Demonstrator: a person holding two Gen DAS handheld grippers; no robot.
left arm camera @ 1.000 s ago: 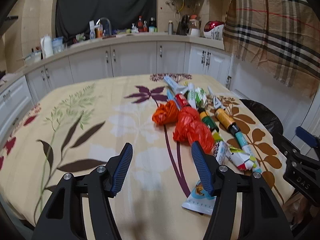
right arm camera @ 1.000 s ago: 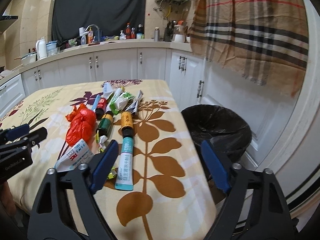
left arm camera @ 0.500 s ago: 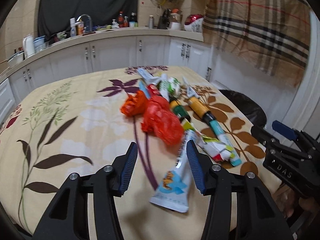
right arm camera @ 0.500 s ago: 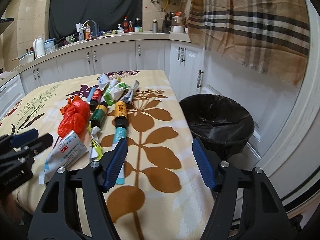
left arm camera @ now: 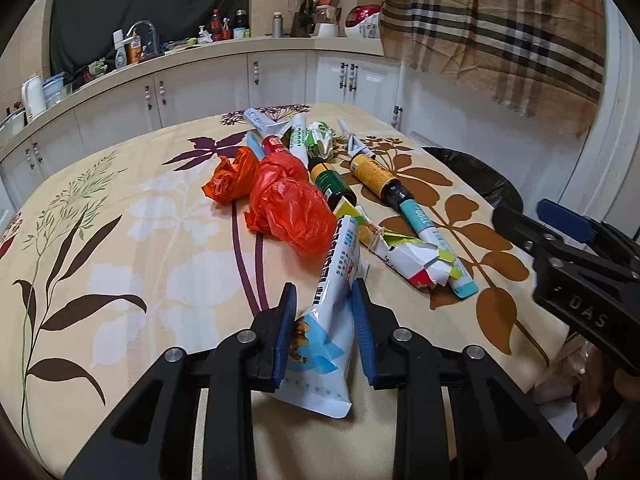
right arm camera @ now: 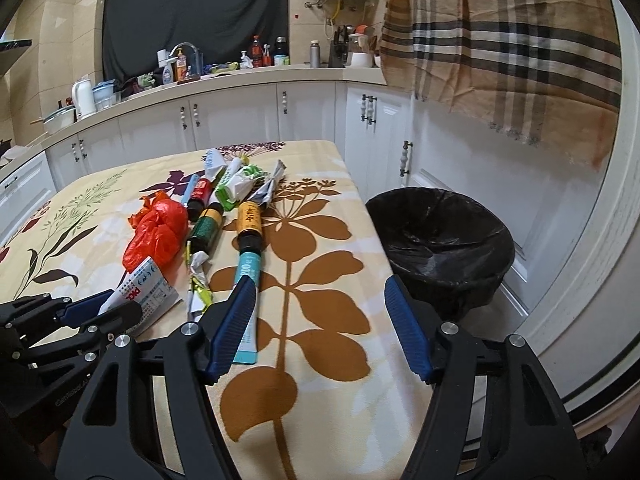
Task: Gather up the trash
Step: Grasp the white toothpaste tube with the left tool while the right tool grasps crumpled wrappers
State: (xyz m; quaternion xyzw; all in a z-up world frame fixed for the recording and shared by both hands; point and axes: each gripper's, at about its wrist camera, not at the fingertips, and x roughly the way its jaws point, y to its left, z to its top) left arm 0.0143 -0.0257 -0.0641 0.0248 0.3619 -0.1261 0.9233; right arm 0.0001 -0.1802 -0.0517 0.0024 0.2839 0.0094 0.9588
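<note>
Ahead of both grippers runs a curved counter [right arm camera: 240, 76] over white cabinets [right arm camera: 236, 120], crowded with bottles [right arm camera: 260, 54] (labels unreadable) and a white kettle [right arm camera: 82, 98]. A plaid cloth [right arm camera: 500, 40] hangs up on the right, a black curtain [right arm camera: 192, 12] straight ahead.

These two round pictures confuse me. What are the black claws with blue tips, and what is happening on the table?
Each claw is a hand-held gripper carried by a person, with a camera looking along its fingers, one picture per hand. The left gripper has its blue pads against a white and blue packet lying on the flowered table. The right gripper is open and holds nothing. Also on the table are red plastic bags, small bottles, tubes and wrappers. A black bin stands beside the table.
</note>
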